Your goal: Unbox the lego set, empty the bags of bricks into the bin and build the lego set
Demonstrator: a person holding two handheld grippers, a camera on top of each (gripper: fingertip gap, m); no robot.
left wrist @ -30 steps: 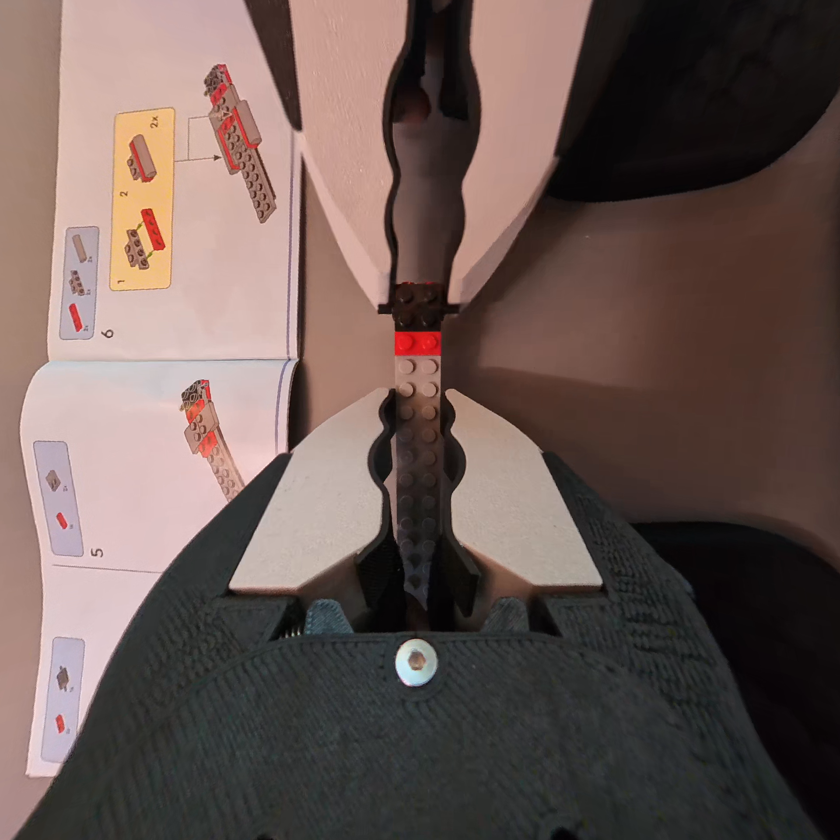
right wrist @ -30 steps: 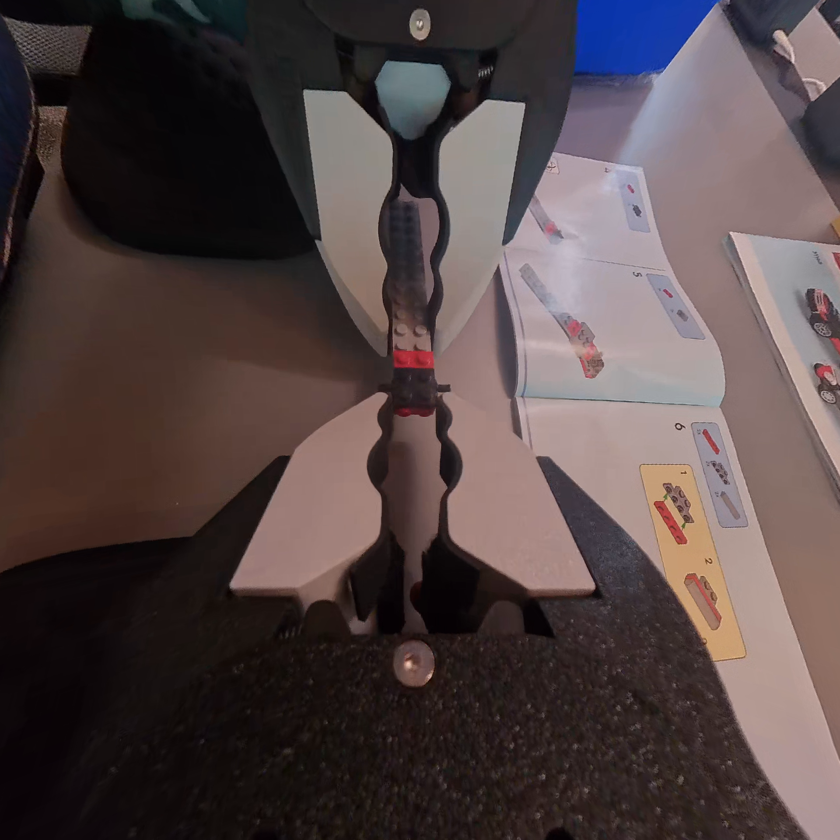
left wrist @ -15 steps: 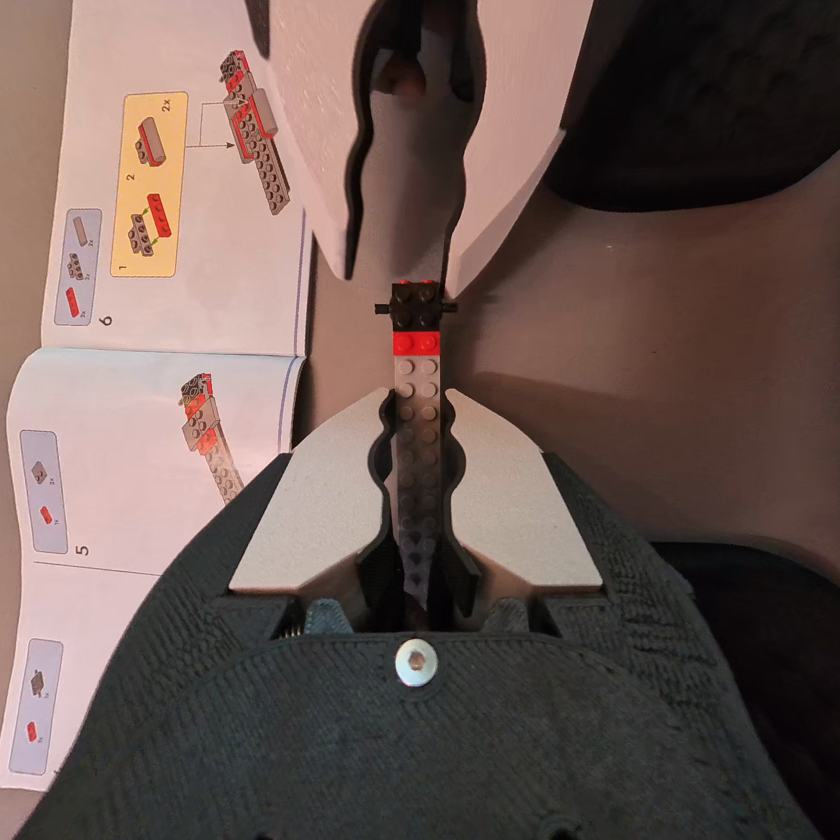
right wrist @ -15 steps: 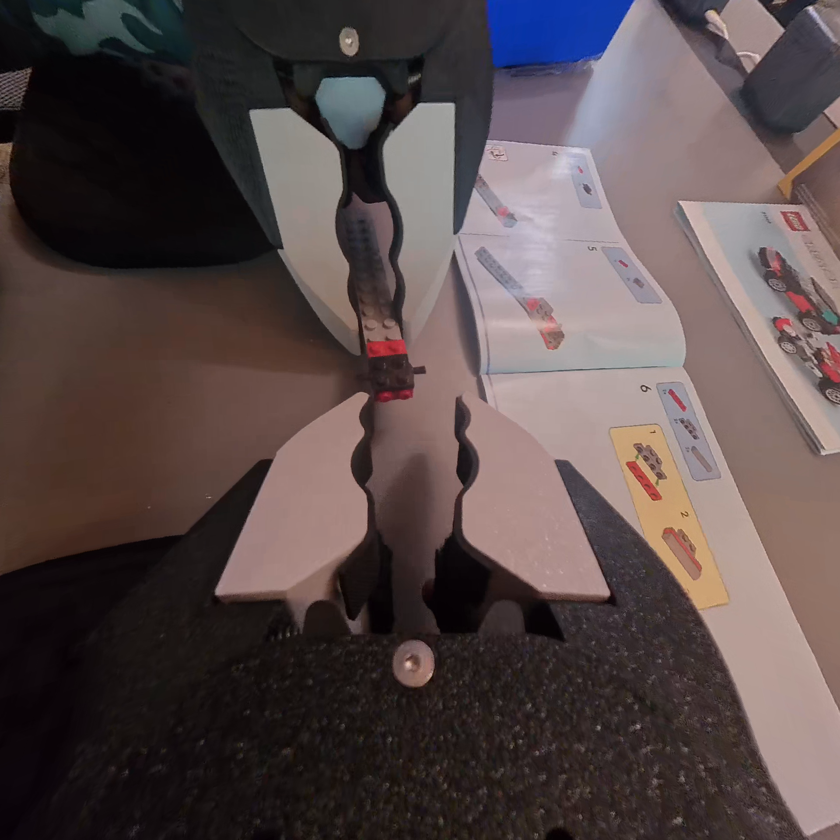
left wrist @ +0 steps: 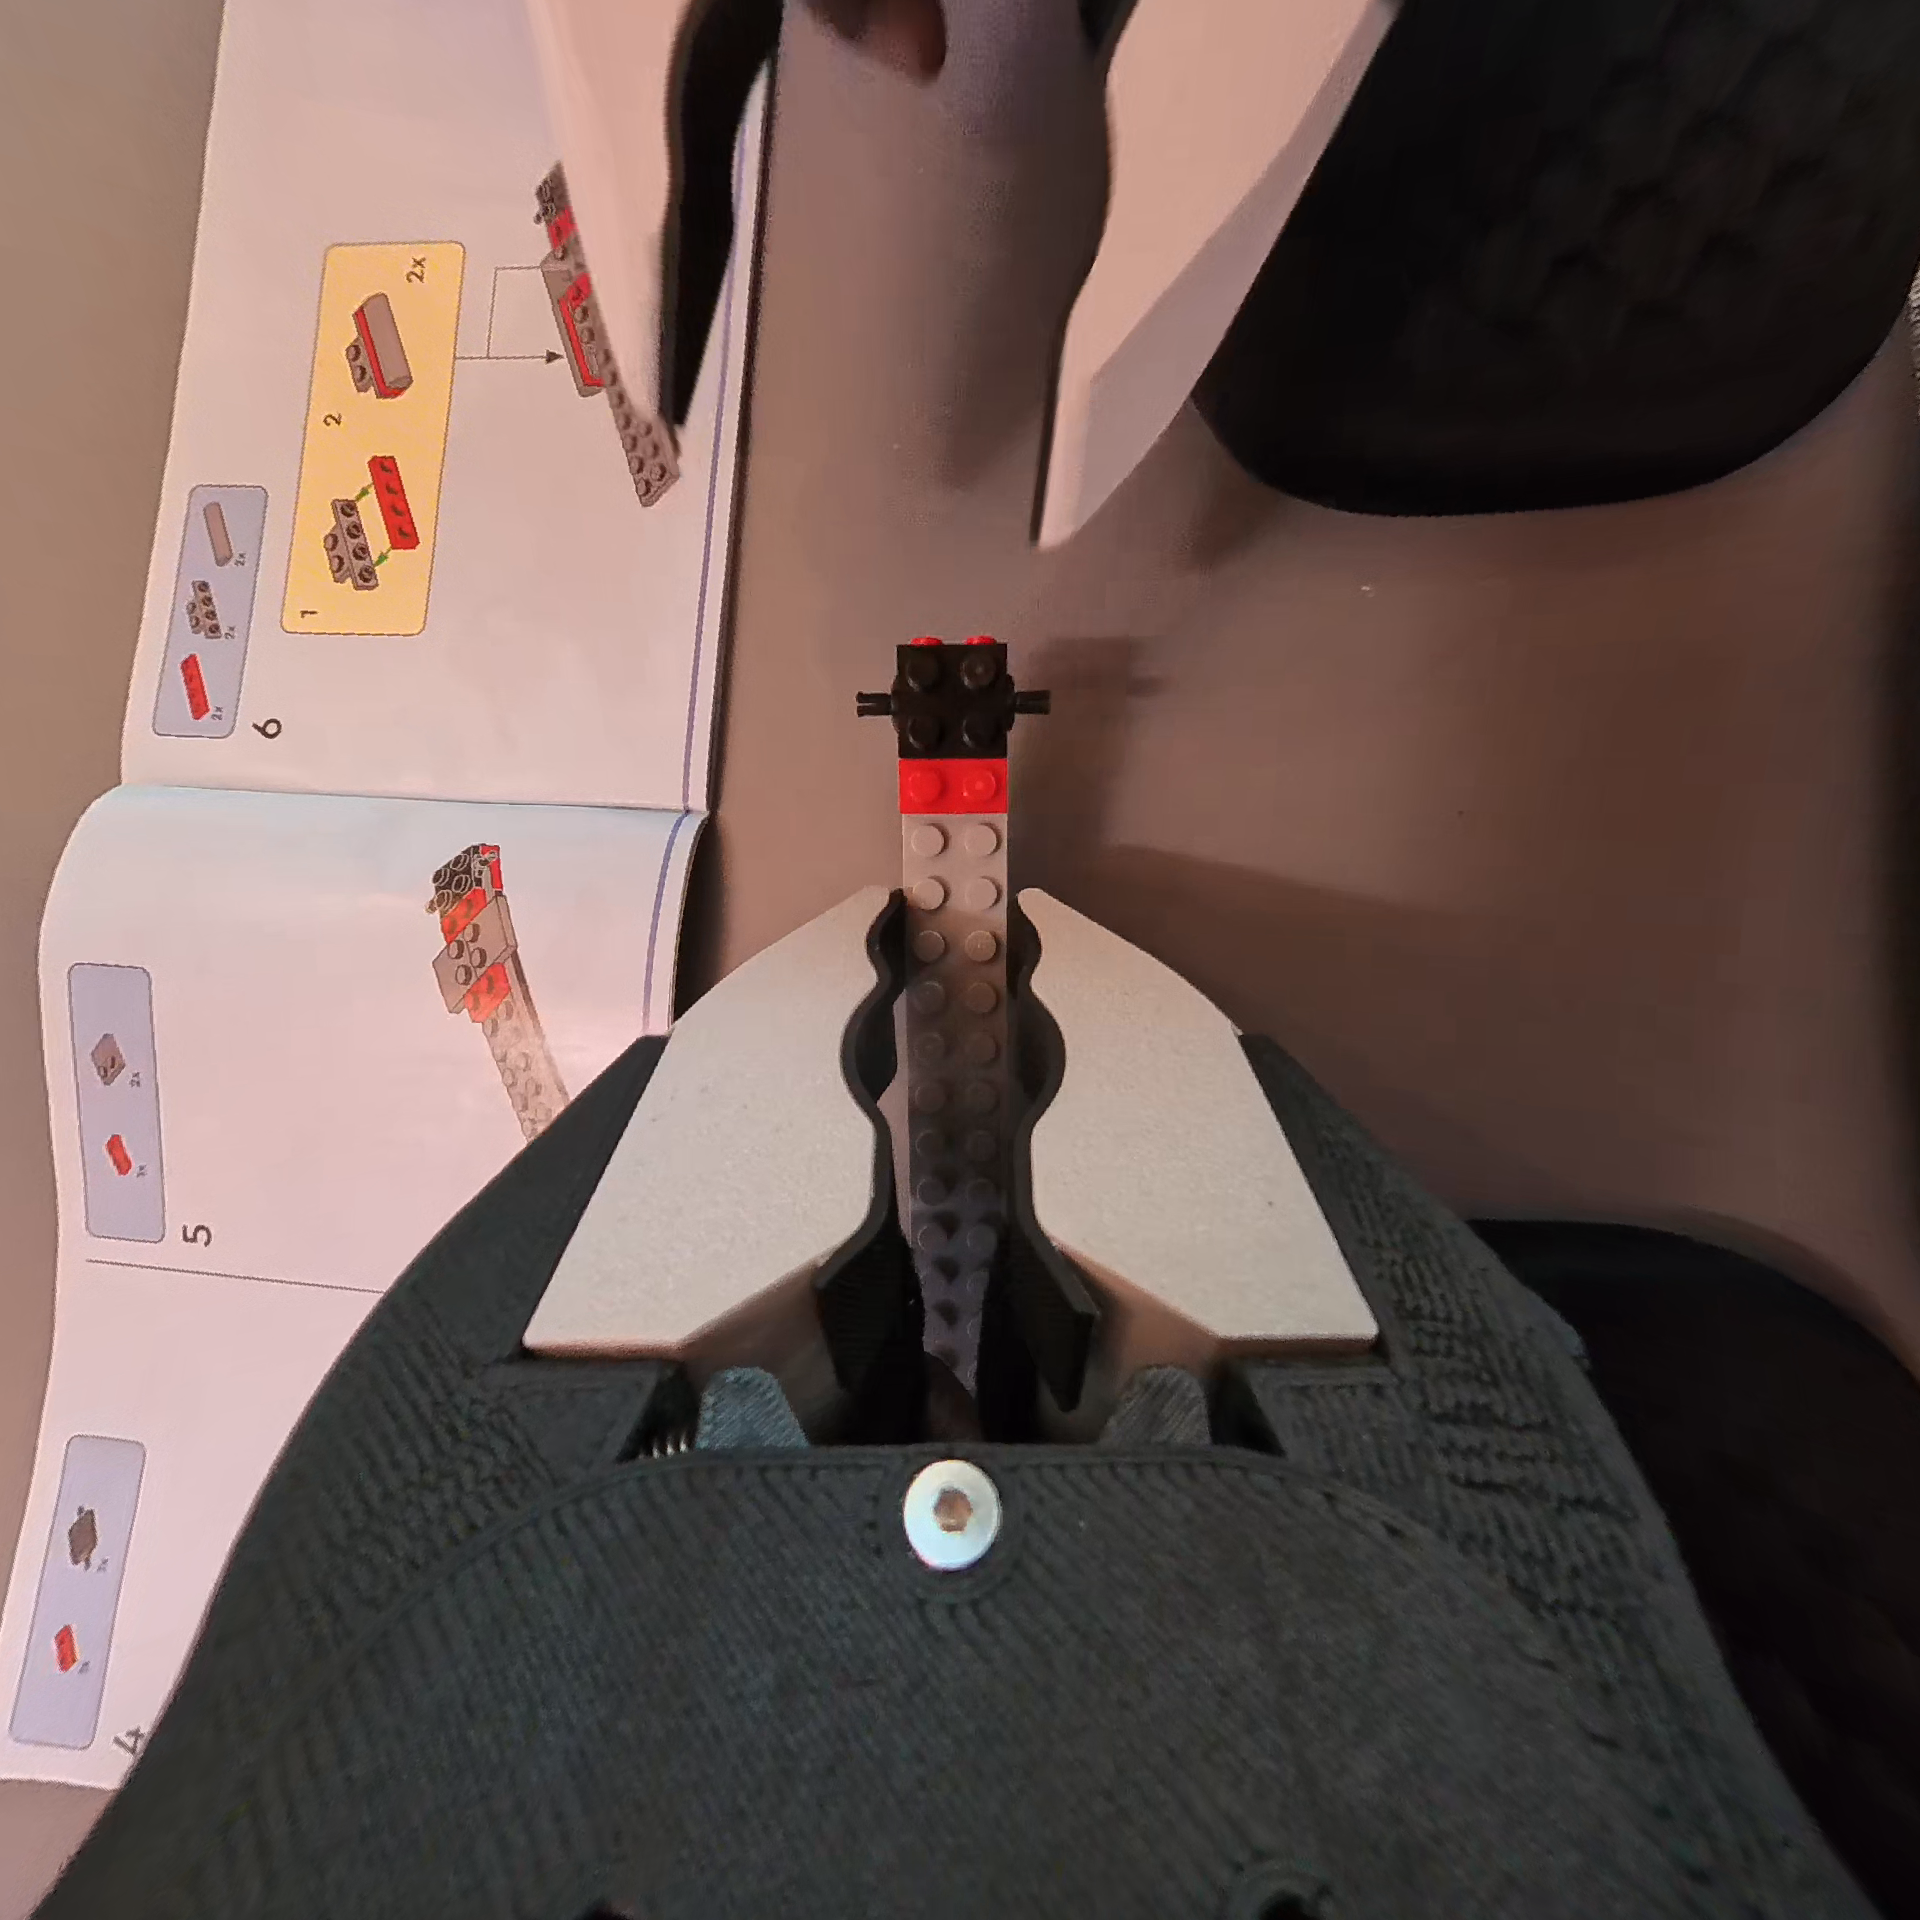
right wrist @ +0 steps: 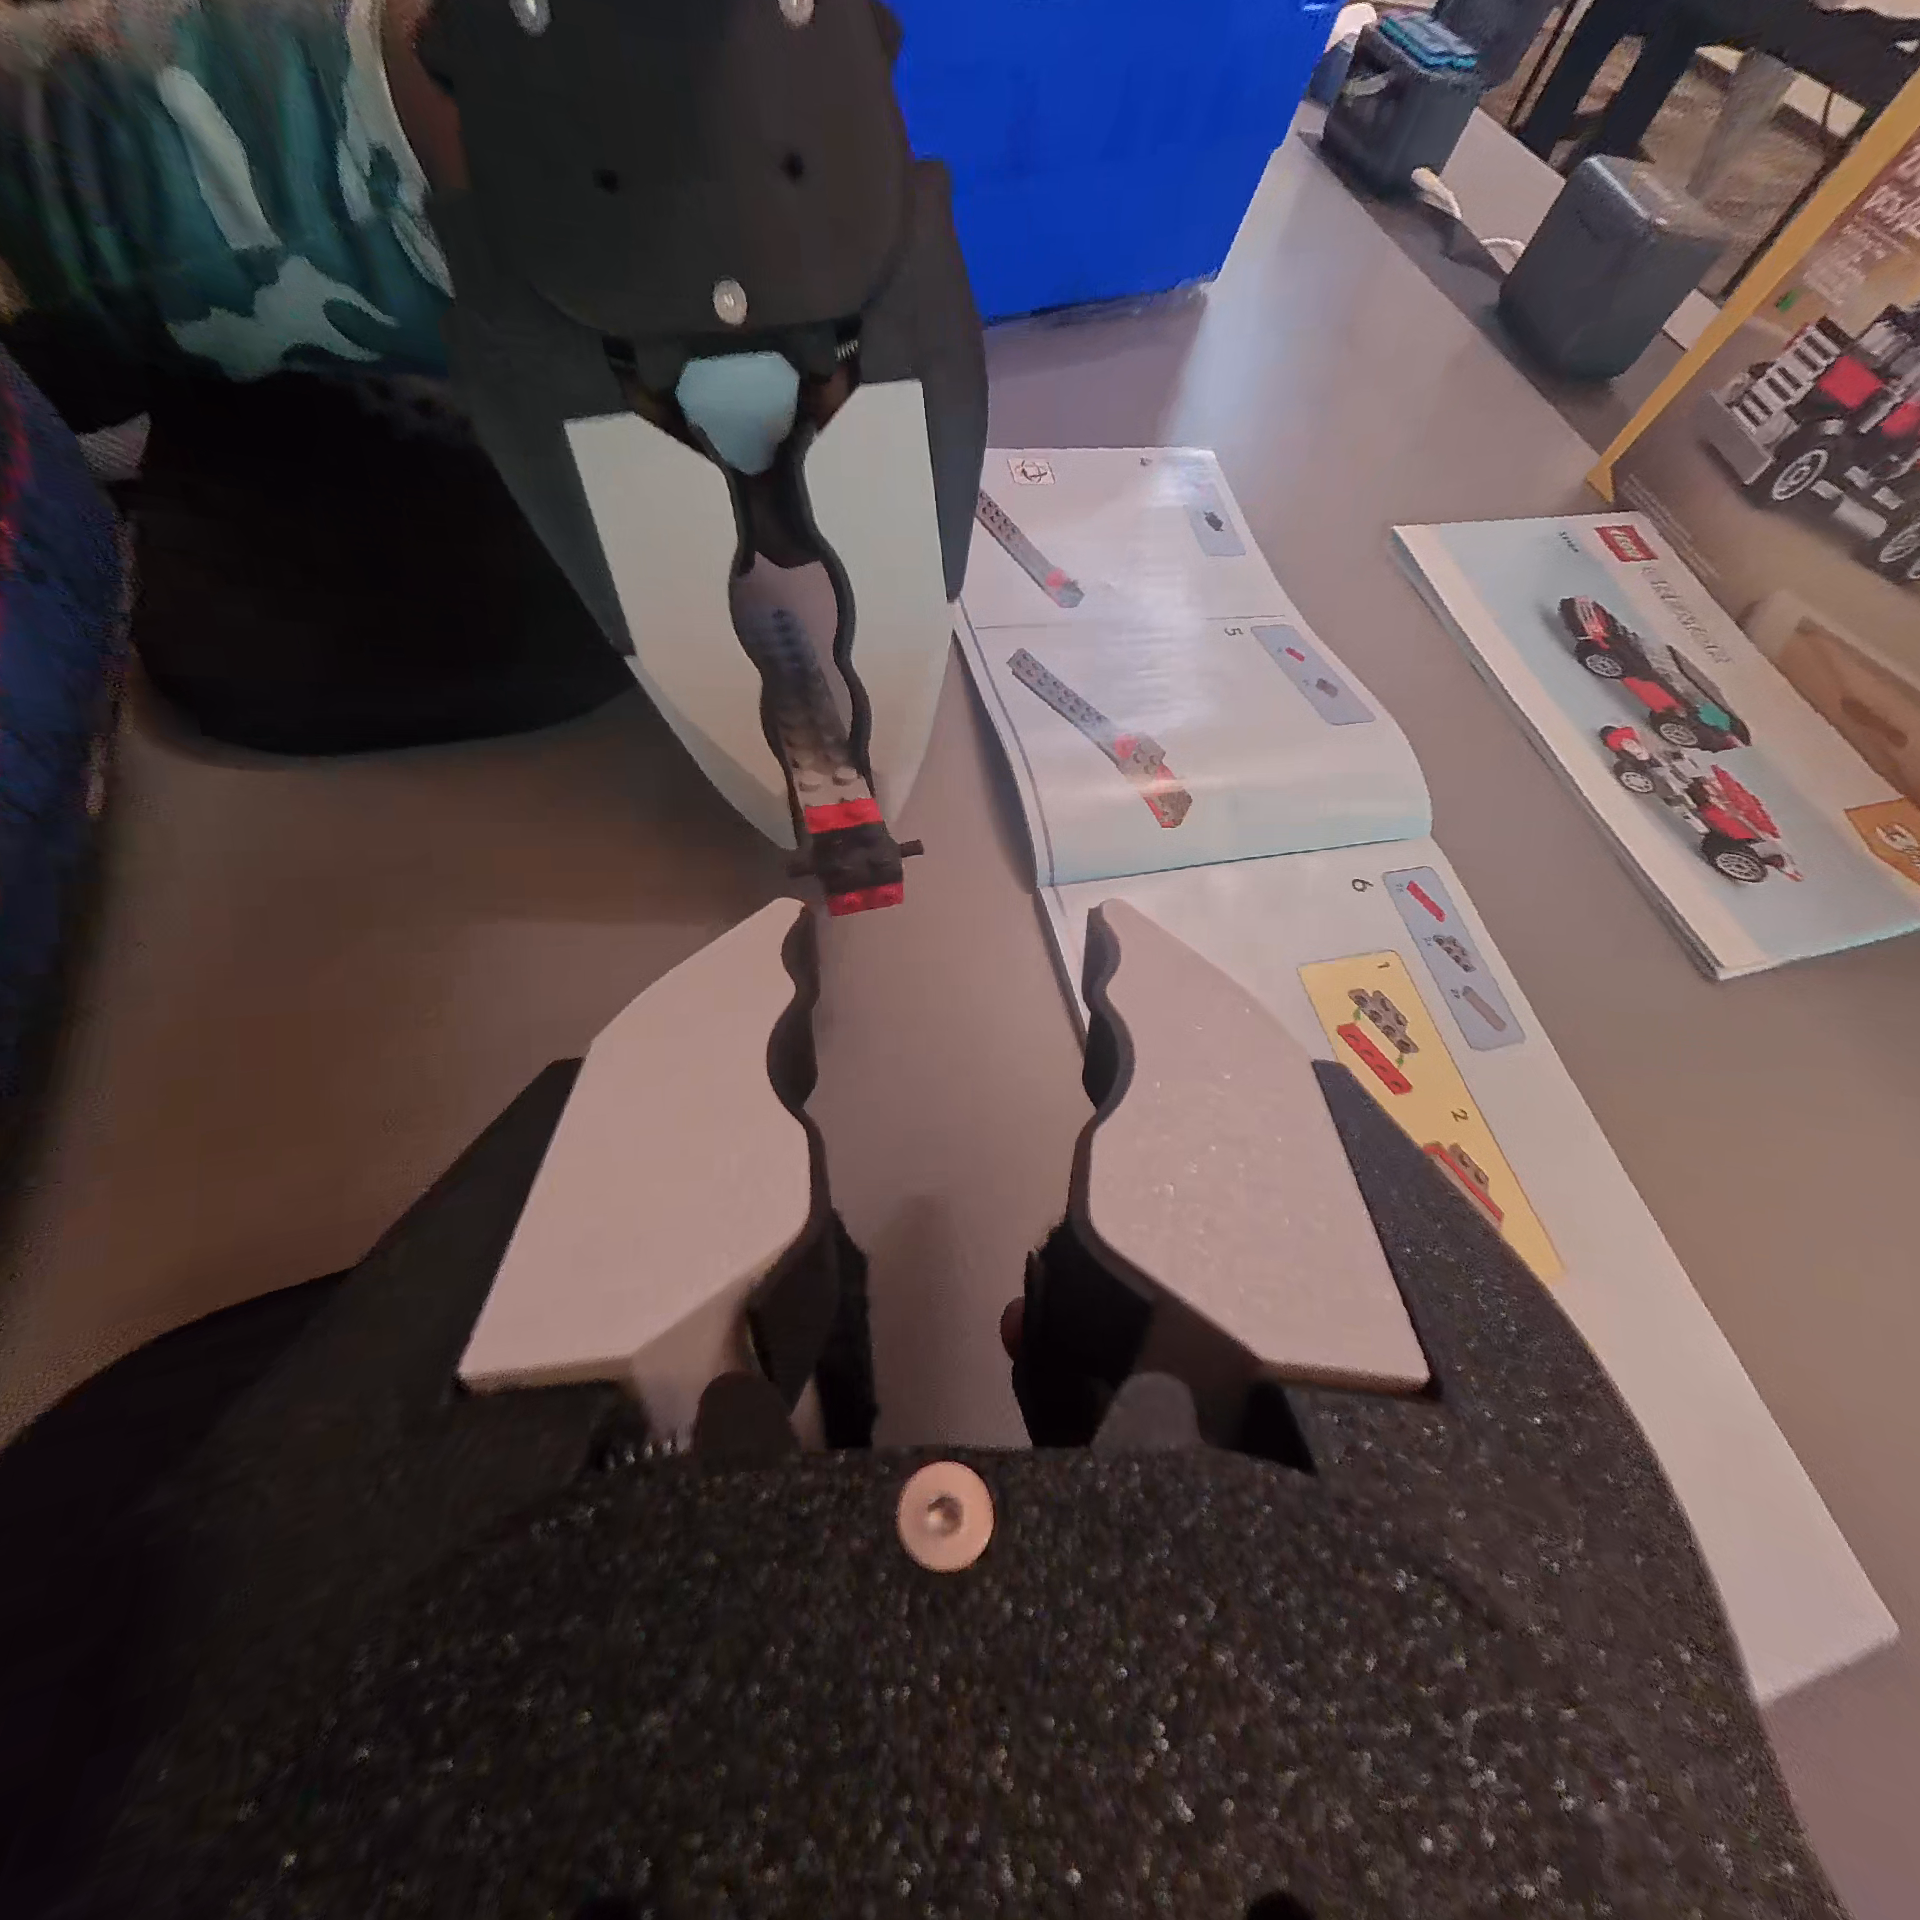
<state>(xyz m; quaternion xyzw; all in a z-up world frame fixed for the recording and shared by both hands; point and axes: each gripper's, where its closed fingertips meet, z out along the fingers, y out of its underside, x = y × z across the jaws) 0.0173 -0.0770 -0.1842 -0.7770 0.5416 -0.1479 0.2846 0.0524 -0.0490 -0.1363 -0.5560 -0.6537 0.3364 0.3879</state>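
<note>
My left gripper [left wrist: 954, 902] is shut on a long grey lego plate [left wrist: 953, 997] that carries a red plate and a black axle brick [left wrist: 952, 698] at its far end. The same assembly [right wrist: 844, 831] shows in the right wrist view, sticking out of the left gripper [right wrist: 831, 800] above the table. My right gripper [right wrist: 945, 914] is open and empty, its tips just short of the assembly's end. In the left wrist view the right gripper [left wrist: 862, 468] is blurred at the top, apart from the black brick.
The open instruction booklet [left wrist: 416, 623] lies on the grey table, also in the right wrist view [right wrist: 1195, 727]. A second booklet [right wrist: 1662, 727] and the set's box [right wrist: 1818, 395] lie at the right. A blue bin [right wrist: 1091, 135] stands behind. A person's dark sleeves are nearby. Across from one pair of fingers to the other is roughly 7 centimeters.
My right gripper has let go of the black brick end, opened wide and drawn back from the assembly. The left gripper has kept its hold on the grey plate.
</note>
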